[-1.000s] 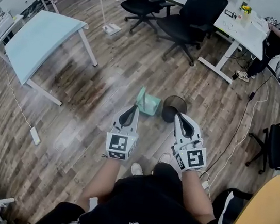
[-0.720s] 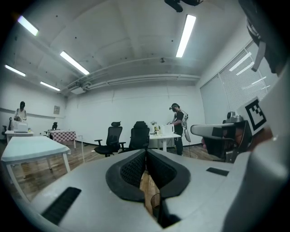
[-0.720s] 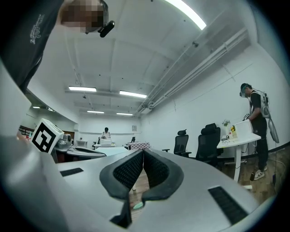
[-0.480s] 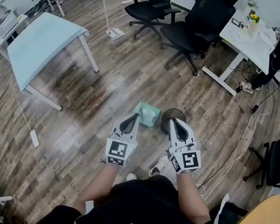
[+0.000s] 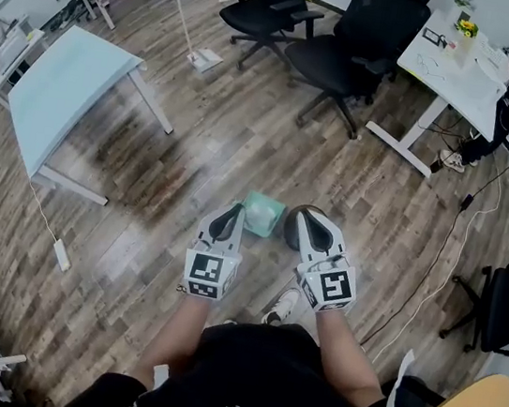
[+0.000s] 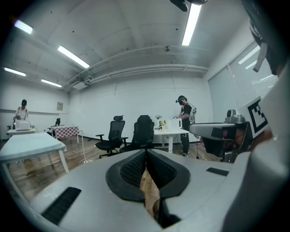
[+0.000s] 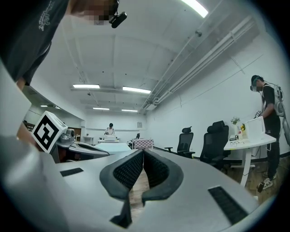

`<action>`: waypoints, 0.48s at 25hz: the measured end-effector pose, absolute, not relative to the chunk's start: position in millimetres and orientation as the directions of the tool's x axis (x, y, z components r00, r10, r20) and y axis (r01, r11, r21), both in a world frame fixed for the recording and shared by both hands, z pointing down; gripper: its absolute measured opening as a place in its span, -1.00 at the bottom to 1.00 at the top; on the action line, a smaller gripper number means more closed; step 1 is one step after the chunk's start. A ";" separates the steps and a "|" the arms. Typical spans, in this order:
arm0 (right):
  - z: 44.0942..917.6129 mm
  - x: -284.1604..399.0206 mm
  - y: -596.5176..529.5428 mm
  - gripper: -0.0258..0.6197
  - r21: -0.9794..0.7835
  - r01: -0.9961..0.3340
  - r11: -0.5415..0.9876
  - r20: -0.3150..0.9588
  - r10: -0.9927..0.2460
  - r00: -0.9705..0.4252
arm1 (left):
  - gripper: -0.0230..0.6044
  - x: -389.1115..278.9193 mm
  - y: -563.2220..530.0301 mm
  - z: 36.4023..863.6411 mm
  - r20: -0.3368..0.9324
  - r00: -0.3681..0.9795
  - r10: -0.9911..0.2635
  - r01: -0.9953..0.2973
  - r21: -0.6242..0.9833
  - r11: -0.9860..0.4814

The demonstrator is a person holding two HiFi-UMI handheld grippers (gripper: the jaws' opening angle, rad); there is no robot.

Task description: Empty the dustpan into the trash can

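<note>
Head view: the dustpan [image 5: 262, 213] sits on the wooden plank floor [image 5: 196, 151], in the open middle stretch well clear of the pale blue table [image 5: 64, 84] and the white desk [image 5: 456, 57]. It reads as a pale teal, boxy shape, blurred. I cannot make out its handle, so I cannot tell its long axis or which way its mouth faces. Just to its right stands the trash can [image 5: 290, 233], dark and round, partly covered by my right gripper [image 5: 307, 217]. Whether the two touch I cannot tell. My left gripper [image 5: 231, 211] hangs just short of the dustpan's near left edge. Both grippers point away from me toward the pair. Two black office chairs [image 5: 354, 42] stand further off, and a white long-handled floor tool [image 5: 199, 52] stands beyond the table.

Left gripper view: the left gripper [image 6: 146, 152] has its black ribbed pads [image 6: 131, 168] pressed together at the tips with nothing between them. Only floor shows through the slit lower down. The right gripper [image 6: 217, 132] shows at the right edge. The dustpan is not in this view.

Right gripper view: the right gripper [image 7: 143, 152] also has its pads [image 7: 129, 170] meeting at the tips and pinching nothing. The left gripper's marker cube [image 7: 47, 131] shows at the left. The dustpan does not show here either.
</note>
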State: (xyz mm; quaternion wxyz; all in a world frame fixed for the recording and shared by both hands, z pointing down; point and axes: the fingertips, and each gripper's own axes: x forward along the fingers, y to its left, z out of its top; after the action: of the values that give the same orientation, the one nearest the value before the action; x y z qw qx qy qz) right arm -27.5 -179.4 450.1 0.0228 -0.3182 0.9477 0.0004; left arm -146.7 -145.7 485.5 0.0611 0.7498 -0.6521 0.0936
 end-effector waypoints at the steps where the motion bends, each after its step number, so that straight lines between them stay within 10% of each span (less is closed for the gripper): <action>1: 452.6 -26.7 -184.5 -0.84 -0.017 -0.598 0.802 -0.042 -0.598 -0.801 | -0.85 -145.2 -152.0 487.5 0.223 0.124 -0.967 -0.991 -0.016 -0.131; 12: 480.6 -55.9 -223.2 -0.84 -0.032 -0.546 0.837 -0.005 -0.546 -0.838 | -0.85 -170.2 -186.7 512.8 0.277 0.072 -0.958 -0.997 0.013 -0.071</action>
State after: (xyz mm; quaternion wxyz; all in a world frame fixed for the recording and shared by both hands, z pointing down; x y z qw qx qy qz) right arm -55.9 -223.2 480.6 0.0068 -0.2849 0.9584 -0.0147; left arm -170.2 -186.7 512.8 0.0999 0.7251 -0.6742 0.0980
